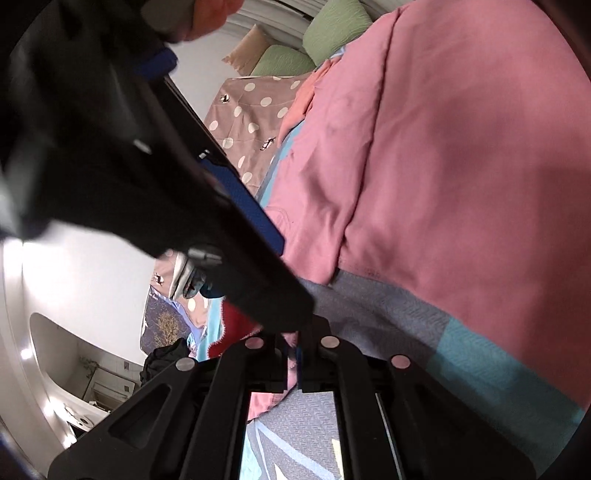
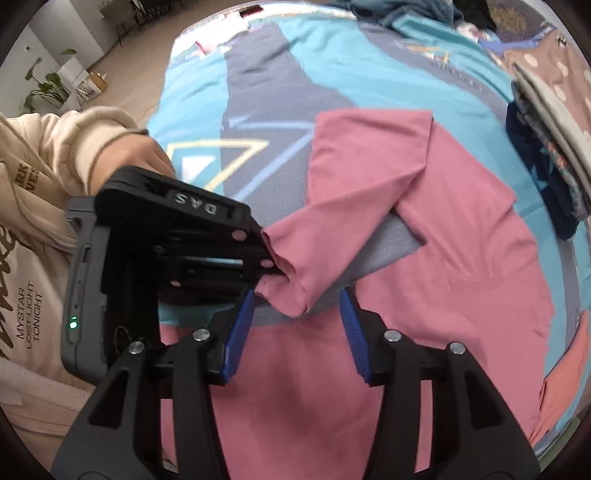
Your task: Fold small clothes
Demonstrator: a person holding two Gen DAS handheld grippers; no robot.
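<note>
Pink long-sleeved shirt point(image 2: 424, 206): soft matt knit cloth, smooth, cuff pinched between the left gripper point(image 2: 275, 275) jaws. Right gripper point(image 2: 295, 325): matt black plastic frame, ribbed blue rubbery pads point(image 2: 238, 332), brushed metal pins. Bedspread point(image 2: 258, 92) beyond the jaws: matt woven cloth, fine textured weave. Sweatshirt sleeve point(image 2: 74, 144): cream fleecy cloth.

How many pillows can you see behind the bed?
3, all in the left wrist view: a tan pillow leftmost, a green pillow farthest up, and a second green pillow below it. The pink shirt may hide more.
</note>
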